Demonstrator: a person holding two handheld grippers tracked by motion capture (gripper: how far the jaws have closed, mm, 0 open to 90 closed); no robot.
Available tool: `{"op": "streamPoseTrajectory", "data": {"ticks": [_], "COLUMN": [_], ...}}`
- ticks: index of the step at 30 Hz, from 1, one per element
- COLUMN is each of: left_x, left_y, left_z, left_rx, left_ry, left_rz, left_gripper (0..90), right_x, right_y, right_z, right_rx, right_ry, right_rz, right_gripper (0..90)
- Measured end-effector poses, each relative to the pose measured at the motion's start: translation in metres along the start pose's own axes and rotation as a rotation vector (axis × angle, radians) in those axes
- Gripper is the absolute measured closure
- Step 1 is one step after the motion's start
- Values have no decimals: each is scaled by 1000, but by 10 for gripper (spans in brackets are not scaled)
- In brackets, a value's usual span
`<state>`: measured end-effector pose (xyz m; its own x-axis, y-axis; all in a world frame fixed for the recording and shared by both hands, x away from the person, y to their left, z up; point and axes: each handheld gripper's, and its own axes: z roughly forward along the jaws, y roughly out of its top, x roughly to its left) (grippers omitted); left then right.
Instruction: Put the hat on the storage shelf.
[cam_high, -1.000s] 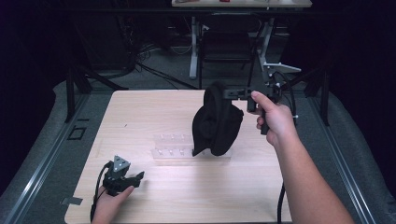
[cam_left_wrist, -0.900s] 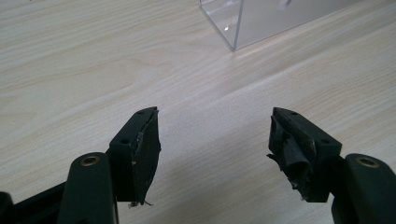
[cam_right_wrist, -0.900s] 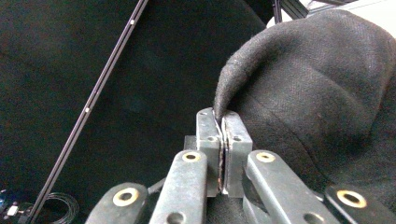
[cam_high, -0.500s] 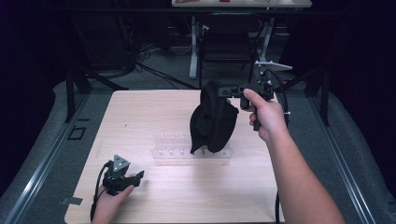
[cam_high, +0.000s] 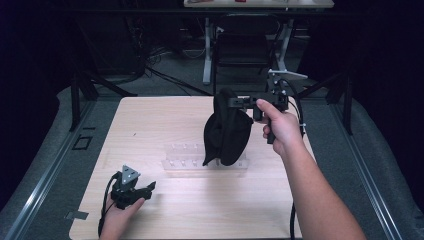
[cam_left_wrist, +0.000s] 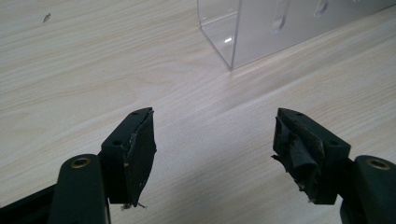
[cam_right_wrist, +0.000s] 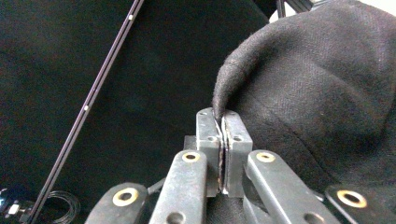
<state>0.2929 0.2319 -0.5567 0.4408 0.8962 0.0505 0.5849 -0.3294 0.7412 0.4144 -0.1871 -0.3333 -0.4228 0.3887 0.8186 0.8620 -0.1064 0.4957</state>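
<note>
High view puts the floppy black fabric cap (cam_high: 227, 131) hanging in the air above the middle of the pale wooden counter (cam_high: 150, 125), its lower edge dangling over or just in front of the clear plastic rectangular tray (cam_high: 185, 161); whether cloth and tray touch cannot be told from this angle. Compared with a second ago the cap has drifted slightly toward the left and hangs a little more gathered, and half a second ago it sat much where it is now. The right gripper (cam_high: 235, 102) holds it by the top edge, having moved leftward with it. Right gripper view shows that gripper's fingers (cam_right_wrist: 208, 140) pressed together on a folded rim of the cap (cam_right_wrist: 317, 93), the cloth rising from the pinch and draping off to the right. At the near left corner of the counter the left gripper (cam_high: 145, 189) rests in the person's hand, unmoved across the three moments. Left gripper view shows its fingers (cam_left_wrist: 135, 149) spread well apart over bare wood, with a corner of the tray (cam_left_wrist: 261, 28) ahead.
</note>
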Motion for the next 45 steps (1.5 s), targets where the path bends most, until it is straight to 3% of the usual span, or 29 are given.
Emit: {"op": "streamPoseTrajectory", "data": {"ticks": [5, 7, 12, 21, 27, 34, 45], "left_x": [-3, -6, -12, -30, -40, -48, -70], "left_y": [4, 8, 15, 36, 45, 60, 82], "left_z": [-3, -6, -8, -16, -15, -16, -14], "left_rx": [-21, -47, -65, -123, -133, -168, -176], "left_ry": [-23, -50, -81, -191, -209, -231, -260], "left_rz": [8, 14, 29, 60, 85, 70, 113], "left_gripper": [315, 382, 443, 546, 572, 575, 592], "right_x": [2, 2, -1, 0, -2, -2, -2], "right_y": [-1, -2, -2, -4, -5, -4, -4], "right_z": [6, 10, 10, 15, 19, 17, 17], "right_rx": [12, 10, 6, 9, 9, 7, -3], "right_ry": [14, 21, 32, 37, 53, 46, 43], "right_rz": [-4, -2, 11, 10, 15, 12, 7], "right_gripper": [885, 885, 885, 884, 884, 883, 883]}}
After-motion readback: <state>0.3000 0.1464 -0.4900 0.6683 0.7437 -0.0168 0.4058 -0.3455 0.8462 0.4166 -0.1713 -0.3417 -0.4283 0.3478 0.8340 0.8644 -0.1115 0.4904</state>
